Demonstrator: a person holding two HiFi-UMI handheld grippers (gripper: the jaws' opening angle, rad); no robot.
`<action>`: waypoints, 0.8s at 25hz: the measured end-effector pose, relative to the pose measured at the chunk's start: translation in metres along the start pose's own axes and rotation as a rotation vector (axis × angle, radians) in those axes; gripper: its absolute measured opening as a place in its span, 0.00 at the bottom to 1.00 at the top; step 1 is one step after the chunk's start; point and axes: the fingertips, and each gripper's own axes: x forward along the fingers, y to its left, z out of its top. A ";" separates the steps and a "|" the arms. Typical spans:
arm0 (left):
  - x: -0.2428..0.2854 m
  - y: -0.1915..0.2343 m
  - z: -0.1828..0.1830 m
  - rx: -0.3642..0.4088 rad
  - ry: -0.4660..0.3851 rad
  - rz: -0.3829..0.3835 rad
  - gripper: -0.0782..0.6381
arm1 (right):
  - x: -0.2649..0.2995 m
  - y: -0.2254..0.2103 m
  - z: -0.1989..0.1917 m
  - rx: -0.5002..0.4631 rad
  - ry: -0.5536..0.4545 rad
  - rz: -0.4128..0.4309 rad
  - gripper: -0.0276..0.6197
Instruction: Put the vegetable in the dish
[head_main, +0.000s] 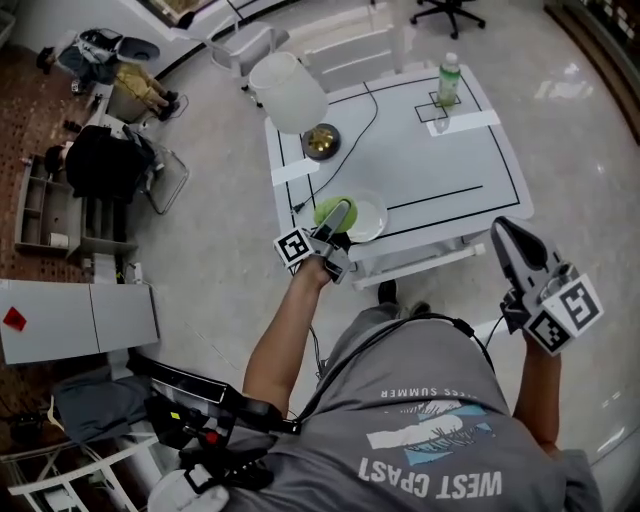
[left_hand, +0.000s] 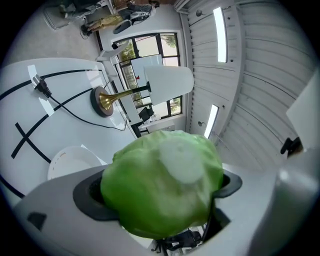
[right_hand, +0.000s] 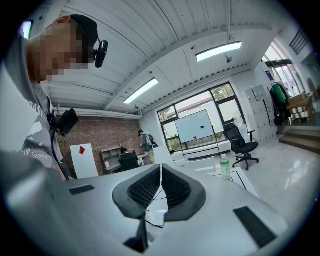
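Note:
My left gripper (head_main: 338, 214) is shut on a round green lettuce head (left_hand: 162, 182), which fills the space between its jaws in the left gripper view. In the head view the lettuce (head_main: 326, 210) hangs at the table's near left corner, just left of the shallow white dish (head_main: 368, 220). The dish (left_hand: 67, 159) shows below and left of the lettuce. My right gripper (head_main: 510, 246) is off the table's near right corner, held up, its dark pads (right_hand: 172, 189) pressed together with nothing in them.
A white table (head_main: 400, 160) with black tape lines carries a brass-based lamp with a white shade (head_main: 289, 92), its cable, and a green-capped bottle (head_main: 449, 80) at the far right. Chairs, shelves and people stand around on the floor.

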 end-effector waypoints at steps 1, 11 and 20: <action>0.001 0.005 0.000 0.004 0.010 0.013 0.84 | 0.001 -0.001 0.000 0.001 -0.001 -0.001 0.05; 0.023 0.071 -0.018 0.060 0.227 0.211 0.84 | 0.004 -0.022 -0.006 0.035 0.011 -0.037 0.06; 0.036 0.110 -0.053 0.121 0.577 0.361 0.84 | 0.010 -0.036 -0.005 0.053 0.007 -0.067 0.05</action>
